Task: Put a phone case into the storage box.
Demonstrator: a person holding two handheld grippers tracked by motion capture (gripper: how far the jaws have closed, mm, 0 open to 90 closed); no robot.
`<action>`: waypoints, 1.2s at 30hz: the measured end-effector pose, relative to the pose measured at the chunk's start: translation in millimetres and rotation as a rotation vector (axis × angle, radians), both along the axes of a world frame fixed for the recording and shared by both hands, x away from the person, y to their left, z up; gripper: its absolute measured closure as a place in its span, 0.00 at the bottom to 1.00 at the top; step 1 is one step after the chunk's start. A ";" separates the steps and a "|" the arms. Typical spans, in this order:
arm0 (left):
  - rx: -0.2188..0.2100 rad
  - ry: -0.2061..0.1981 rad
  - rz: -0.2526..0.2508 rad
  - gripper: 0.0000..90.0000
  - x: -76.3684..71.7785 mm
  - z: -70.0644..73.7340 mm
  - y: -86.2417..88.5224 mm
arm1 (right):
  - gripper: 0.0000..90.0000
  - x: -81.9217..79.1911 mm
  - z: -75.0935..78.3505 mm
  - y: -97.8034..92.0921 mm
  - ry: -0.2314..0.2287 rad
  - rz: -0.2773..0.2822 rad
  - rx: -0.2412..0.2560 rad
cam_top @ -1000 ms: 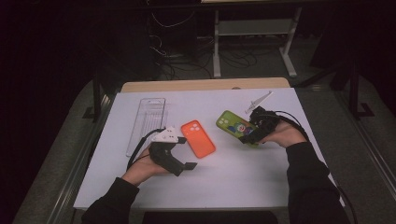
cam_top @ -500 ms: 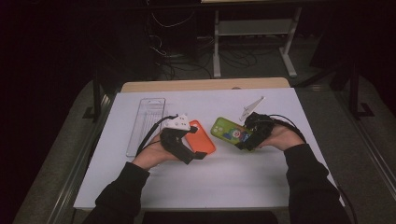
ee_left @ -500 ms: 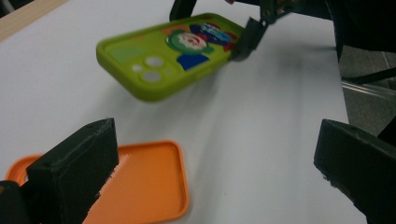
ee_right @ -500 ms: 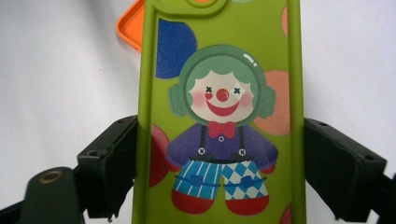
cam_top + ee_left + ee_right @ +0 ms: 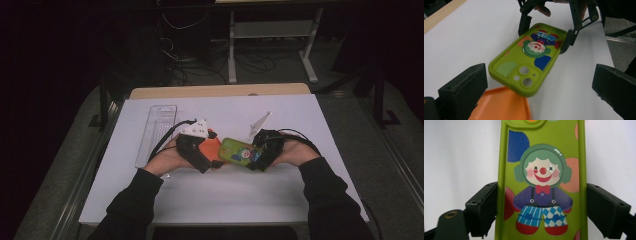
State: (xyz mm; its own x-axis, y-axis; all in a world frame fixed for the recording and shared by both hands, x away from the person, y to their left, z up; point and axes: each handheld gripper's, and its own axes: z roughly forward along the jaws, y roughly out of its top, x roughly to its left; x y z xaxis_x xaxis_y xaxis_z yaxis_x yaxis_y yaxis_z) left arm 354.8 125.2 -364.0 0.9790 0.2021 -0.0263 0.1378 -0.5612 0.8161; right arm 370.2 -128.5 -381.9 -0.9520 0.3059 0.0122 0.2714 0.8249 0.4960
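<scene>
A green phone case [image 5: 544, 157] printed with a clown is gripped by its long sides in my right gripper [image 5: 544, 212], which holds it lifted and tilted above the white table top. In the left gripper view the green phone case [image 5: 529, 60] hangs with its camera end over an orange phone case [image 5: 504, 105] that lies flat on the table. My left gripper [image 5: 539, 95] stands open, its jaws wide apart on either side of the orange case. From above, the left gripper [image 5: 210, 155] and right gripper [image 5: 253, 155] face each other mid-table, with the green case [image 5: 234, 150] between them.
A clear plastic tray [image 5: 156, 132] lies at the left of the white table top [image 5: 225, 200]. Behind the right hand a small clear plastic piece [image 5: 259, 124] stands up. A wooden edge [image 5: 215, 91] runs along the far side.
My left gripper has moved right and now sits over the orange case. My right gripper has carried the green case left until it overlaps the orange one.
</scene>
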 end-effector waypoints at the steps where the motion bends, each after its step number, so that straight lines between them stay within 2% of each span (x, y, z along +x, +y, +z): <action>1: 0.008 -0.006 -0.015 0.00 -0.1 -0.6 -0.5 | 0.17 -1.1 -0.4 1.6 0.002 0.009 0.000; 11: 0.042 0.005 -0.056 0.00 -7.0 -4.3 -7.0 | 0.17 -12.7 -1.5 13.7 0.020 0.099 -0.011; 14: 0.053 0.008 -0.075 0.00 -8.1 -6.1 -8.7 | 0.17 -15.5 -1.9 17.9 0.018 0.132 -0.014; 17: 0.071 0.000 -0.098 0.00 -8.9 -8.1 -10.1 | 0.17 -18.0 -1.8 22.0 -0.004 0.155 -0.021; 21: 0.101 0.006 -0.119 0.00 -11.0 -10.8 -11.8 | 0.17 -21.7 -1.6 27.1 -0.003 0.187 -0.027; 25: 0.133 -0.002 -0.156 0.00 -10.9 -14.1 -13.9 | 0.17 -26.3 1.3 31.6 0.008 0.210 -0.018; 27: 0.142 0.017 -0.156 0.00 -13.1 -16.1 -14.8 | 0.17 -27.0 2.1 33.3 -0.005 0.230 -0.020; 36: 0.187 0.033 -0.197 0.00 -14.8 -22.4 -18.5 | 0.17 -33.1 6.5 39.2 -0.017 0.265 -0.017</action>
